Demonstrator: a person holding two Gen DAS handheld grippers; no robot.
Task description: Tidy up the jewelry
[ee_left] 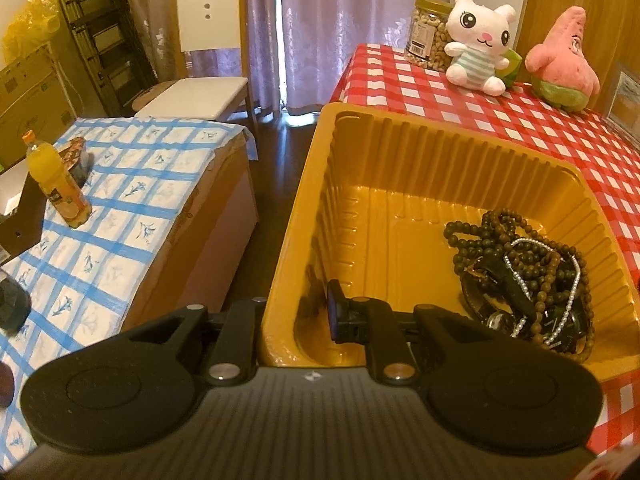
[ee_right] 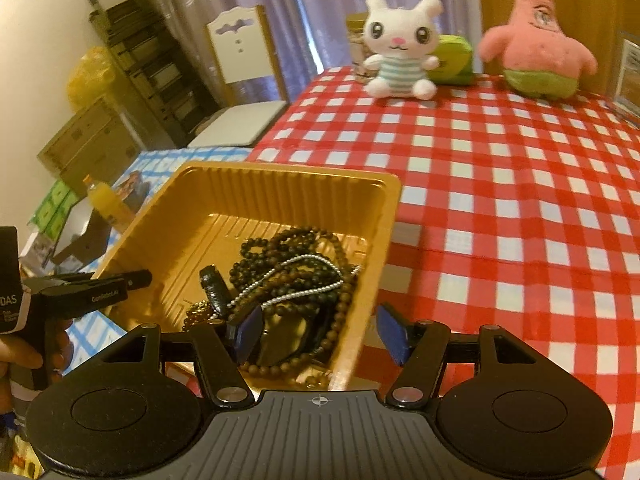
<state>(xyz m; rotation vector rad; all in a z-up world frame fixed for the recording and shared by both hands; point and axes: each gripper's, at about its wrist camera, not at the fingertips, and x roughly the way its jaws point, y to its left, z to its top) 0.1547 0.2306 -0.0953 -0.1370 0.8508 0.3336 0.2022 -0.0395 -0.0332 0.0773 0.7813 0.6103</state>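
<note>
L gripper [ee_left: 296, 312] clamps tray [ee_left: 400, 152] wall, jewelry [ee_left: 528, 280] inside, R gripper [ee_right: 320, 332] straddles rim

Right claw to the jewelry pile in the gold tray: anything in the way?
Only the tray's near-right wall: the open right claw straddles it, one finger inside above the jewelry pile, the other outside over the checked cloth. The left claw pinches the opposite wall, clear of the pile.

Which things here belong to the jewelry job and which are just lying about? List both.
Job:
- gold tray, its wall pinched by the left gripper
- brown bead strands
- pearl strand
- right gripper, jaws open across the tray's near corner

Lying about:
- white bunny plush
- pink star plush
- nut jar
- orange juice bottle
- white chair
</note>
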